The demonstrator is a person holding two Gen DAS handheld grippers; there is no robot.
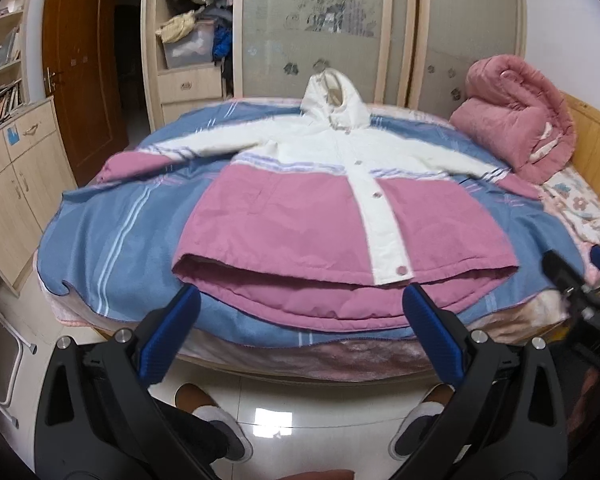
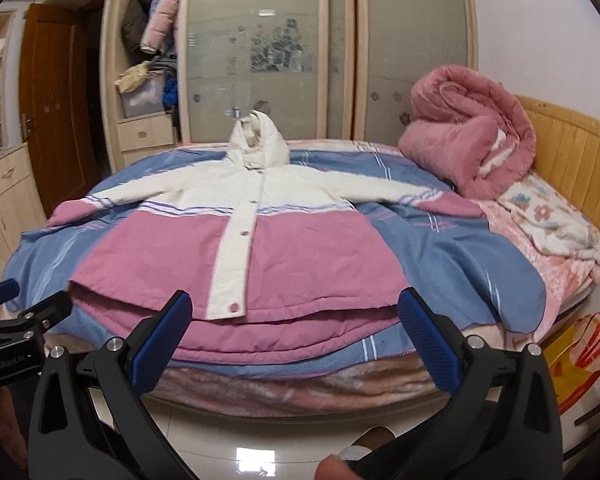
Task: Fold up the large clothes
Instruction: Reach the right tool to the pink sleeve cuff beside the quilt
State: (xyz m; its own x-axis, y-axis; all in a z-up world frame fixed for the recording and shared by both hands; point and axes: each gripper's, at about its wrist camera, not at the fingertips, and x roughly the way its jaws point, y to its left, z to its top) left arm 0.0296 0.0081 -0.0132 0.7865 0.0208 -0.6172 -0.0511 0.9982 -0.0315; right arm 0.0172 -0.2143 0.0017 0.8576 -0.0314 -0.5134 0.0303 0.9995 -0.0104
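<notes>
While lying flat and buttoned on the striped blue blanket [image 1: 112, 236], the padded pink-and-white hooded coat [image 1: 300, 216] is spreading both sleeves. Left gripper [image 1: 300, 304] and right gripper [image 2: 294, 312] are hovering spread wide, gripping nothing

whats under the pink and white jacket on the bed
The jacket lies flat on a blue striped blanket, which shows all around it. Whatever is under the blanket beneath the jacket is covered.
</notes>
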